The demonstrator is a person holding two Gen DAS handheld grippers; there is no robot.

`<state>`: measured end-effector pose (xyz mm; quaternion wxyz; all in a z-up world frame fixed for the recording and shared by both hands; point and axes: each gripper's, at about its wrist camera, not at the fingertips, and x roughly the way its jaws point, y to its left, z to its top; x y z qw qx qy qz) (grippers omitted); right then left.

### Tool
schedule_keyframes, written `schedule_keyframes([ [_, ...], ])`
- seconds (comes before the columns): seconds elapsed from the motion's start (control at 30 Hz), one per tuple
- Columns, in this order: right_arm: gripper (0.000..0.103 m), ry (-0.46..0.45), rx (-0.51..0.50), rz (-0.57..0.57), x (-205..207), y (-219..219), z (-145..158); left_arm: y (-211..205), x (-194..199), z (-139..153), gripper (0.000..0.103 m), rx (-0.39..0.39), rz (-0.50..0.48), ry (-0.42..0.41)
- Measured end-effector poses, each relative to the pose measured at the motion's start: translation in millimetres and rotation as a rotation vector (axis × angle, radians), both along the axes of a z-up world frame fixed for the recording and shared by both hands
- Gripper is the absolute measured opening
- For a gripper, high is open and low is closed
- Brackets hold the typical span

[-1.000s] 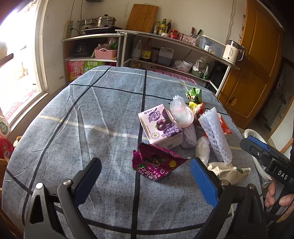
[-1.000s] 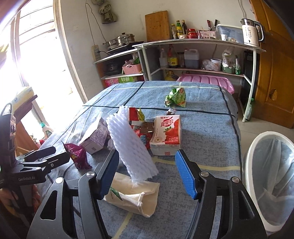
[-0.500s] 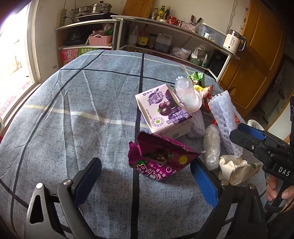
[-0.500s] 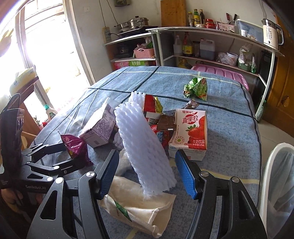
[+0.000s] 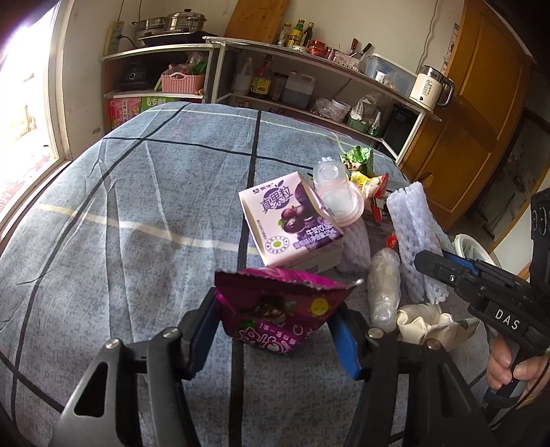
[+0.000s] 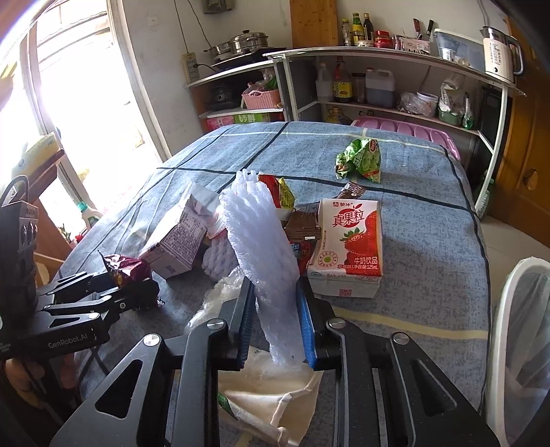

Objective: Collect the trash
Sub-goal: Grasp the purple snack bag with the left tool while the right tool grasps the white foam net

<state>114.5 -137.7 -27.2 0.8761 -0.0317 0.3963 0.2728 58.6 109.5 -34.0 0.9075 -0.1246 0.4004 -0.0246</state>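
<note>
A home kitchen: shelves [image 6: 378, 55] hold pots [image 6: 240, 43], sauce bottles [image 6: 357, 24], a kettle [image 6: 498, 55].

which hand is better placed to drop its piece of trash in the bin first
Right. The right gripper has just closed on the white foam net, and the lined bin stands just off the table's edge on its side. The left gripper, just closed on the magenta snack bag, is further from the bin.

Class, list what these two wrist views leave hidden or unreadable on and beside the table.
- Right wrist view: the white bin is cut off by the frame's edge; its contents cannot be told.
- Right wrist view: the cream bag lies partly under the right gripper and foam net.
- Left wrist view: the purple snack bag hides the cloth behind it.
</note>
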Motion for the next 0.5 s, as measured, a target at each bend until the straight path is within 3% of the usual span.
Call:
schedule_keyframes([
  [0.23,0.019,-0.023,0.027,-0.032,-8,-8,7,-2,-6,8,0.053,-0.031,0.011,-0.042],
  [0.5,0.019,-0.062,0.101,-0.048,-22,-28,27,-15,-15,36,0.053,-0.002,-0.017,-0.076],
])
